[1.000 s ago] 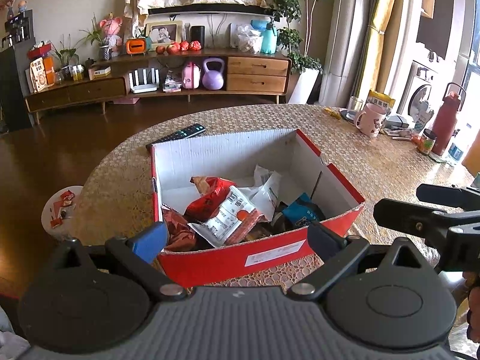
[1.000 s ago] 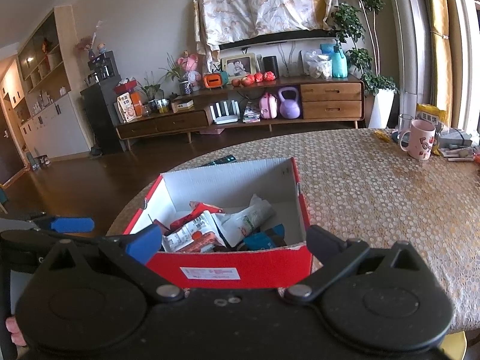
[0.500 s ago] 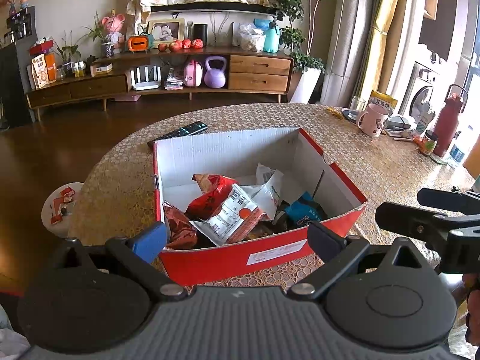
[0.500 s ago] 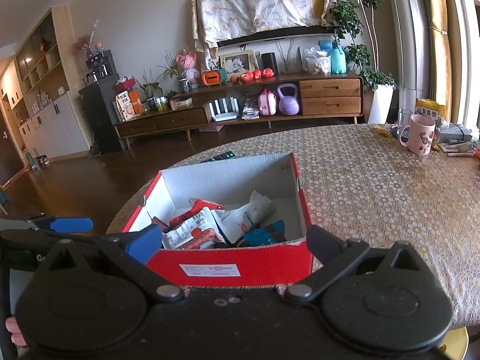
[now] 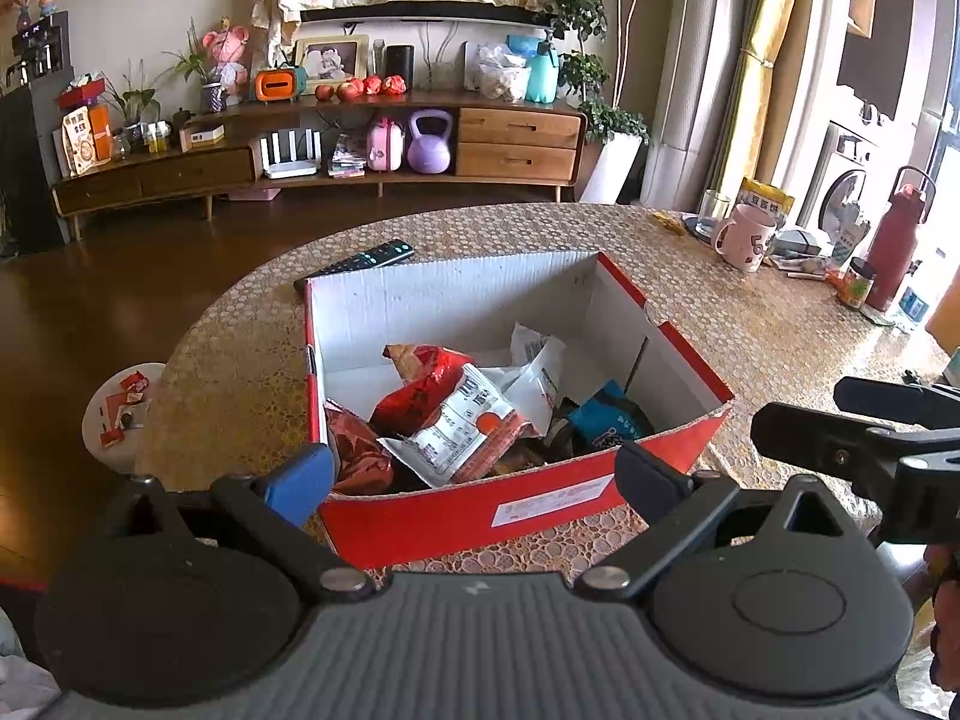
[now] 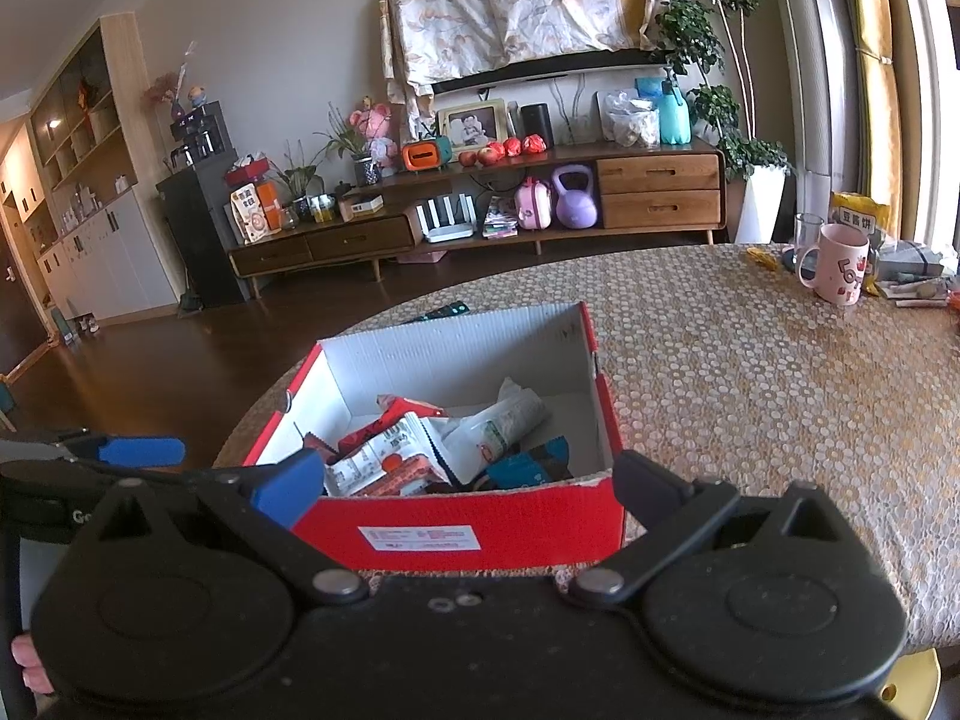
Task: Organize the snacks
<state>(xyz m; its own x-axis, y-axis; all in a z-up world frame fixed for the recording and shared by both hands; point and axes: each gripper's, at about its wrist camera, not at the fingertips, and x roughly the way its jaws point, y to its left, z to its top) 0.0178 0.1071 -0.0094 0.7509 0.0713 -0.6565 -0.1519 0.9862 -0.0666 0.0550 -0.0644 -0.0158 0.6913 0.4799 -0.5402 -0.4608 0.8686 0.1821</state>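
Note:
A red cardboard box (image 5: 540,510) with a white inside stands on the table near its front edge; it also shows in the right wrist view (image 6: 456,522). Several snack packets lie in it: a red bag (image 5: 420,387), a white-and-orange packet (image 5: 462,432), a white wrapper (image 5: 537,360), a blue packet (image 5: 603,420). My left gripper (image 5: 474,474) is open and empty, just short of the box's near wall. My right gripper (image 6: 468,483) is open and empty, also at the near wall. Each gripper shows at the edge of the other's view.
A black remote (image 5: 366,258) lies behind the box. A pink mug (image 5: 744,237), a glass, a red bottle (image 5: 894,240) and small items stand at the table's far right. A white stool (image 5: 117,414) with wrappers stands left of the table (image 6: 750,372).
Both grippers have drawn back and risen slightly, so the box sits a little lower and farther in both views. The jaws stay open. The snacks have not moved.

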